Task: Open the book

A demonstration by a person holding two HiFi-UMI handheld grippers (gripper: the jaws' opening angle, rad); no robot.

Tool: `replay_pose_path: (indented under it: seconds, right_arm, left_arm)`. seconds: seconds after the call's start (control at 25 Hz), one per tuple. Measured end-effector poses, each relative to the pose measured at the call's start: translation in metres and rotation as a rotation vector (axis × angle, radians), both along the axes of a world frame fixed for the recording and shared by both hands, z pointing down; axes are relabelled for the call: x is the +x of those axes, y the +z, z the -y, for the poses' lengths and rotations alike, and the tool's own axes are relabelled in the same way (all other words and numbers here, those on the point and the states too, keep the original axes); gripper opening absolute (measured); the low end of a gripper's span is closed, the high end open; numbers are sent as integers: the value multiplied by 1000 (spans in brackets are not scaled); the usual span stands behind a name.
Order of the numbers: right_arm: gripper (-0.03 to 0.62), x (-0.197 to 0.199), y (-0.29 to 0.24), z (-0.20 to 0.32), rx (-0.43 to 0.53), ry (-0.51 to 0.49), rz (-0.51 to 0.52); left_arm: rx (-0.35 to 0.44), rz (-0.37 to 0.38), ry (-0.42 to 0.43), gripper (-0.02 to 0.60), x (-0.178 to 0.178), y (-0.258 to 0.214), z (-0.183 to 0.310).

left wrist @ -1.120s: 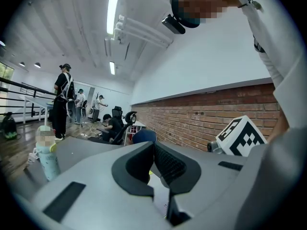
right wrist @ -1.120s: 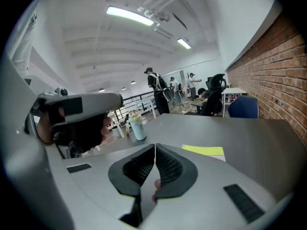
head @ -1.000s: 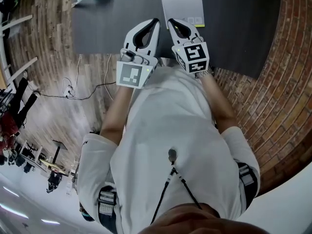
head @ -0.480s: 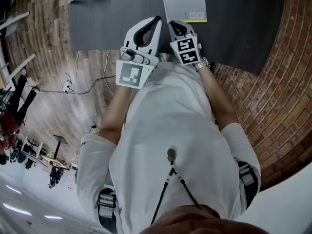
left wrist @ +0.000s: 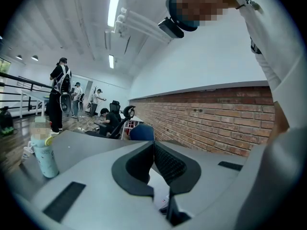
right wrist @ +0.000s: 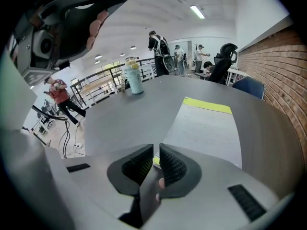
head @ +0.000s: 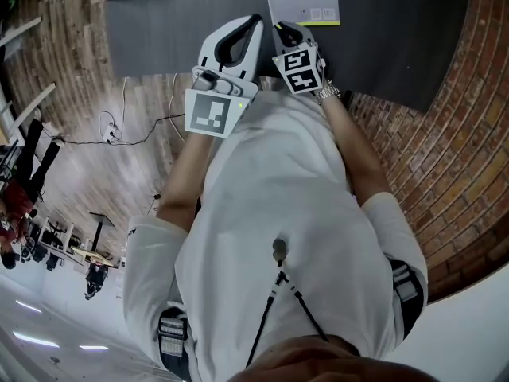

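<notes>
Left gripper (left wrist: 153, 146) and right gripper (right wrist: 156, 151) hold nothing, jaws closed, by the book (right wrist: 208, 128).

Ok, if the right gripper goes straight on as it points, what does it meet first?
Probably the book, at its near corner just beyond the shut right gripper. The table lies right beside that corner, so a slight miss would land there.

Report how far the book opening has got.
Done: nothing yet; the book lies flat and closed on the table. In hand: the right gripper, jaws shut and empty, points down at the book's near edge; the left gripper is also shut and empty. Left: catch the cover and lift it open.
</notes>
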State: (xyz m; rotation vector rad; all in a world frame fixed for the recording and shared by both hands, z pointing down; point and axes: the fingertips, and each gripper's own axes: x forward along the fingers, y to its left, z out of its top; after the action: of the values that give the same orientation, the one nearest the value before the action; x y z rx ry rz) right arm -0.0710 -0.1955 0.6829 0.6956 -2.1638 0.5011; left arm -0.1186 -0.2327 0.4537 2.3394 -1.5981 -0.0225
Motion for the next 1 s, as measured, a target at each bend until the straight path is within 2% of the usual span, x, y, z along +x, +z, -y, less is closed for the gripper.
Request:
replay_pose_path:
  seconds: [0.12, 0.16, 0.2, 0.24, 0.68, 1.0]
  right_arm:
    - [44, -1, 6, -2, 3, -18, -19]
    - [67, -1, 9, -2, 3, -27, -31]
    - [140, -1, 13, -4, -1, -38, -45]
    - [160, -1, 16, -5, -6, -49, -59]
    - [160, 3, 30, 6, 53, -50, -150]
    - [158, 7, 35, 8, 28, -42, -156]
  left_arm:
    - [-6, -2, -3, 23, -2, 3, 1]
    - [-6, -3, -4, 23, -3, 4, 2]
    - [-5, -3, -5, 23, -3, 4, 2]
    - [-5, -3, -6, 23, -3, 5, 3]
    - [-16, -7, -12, 23, -7, 8, 2]
    - [-7, -3, -17, 23, -7, 6, 4]
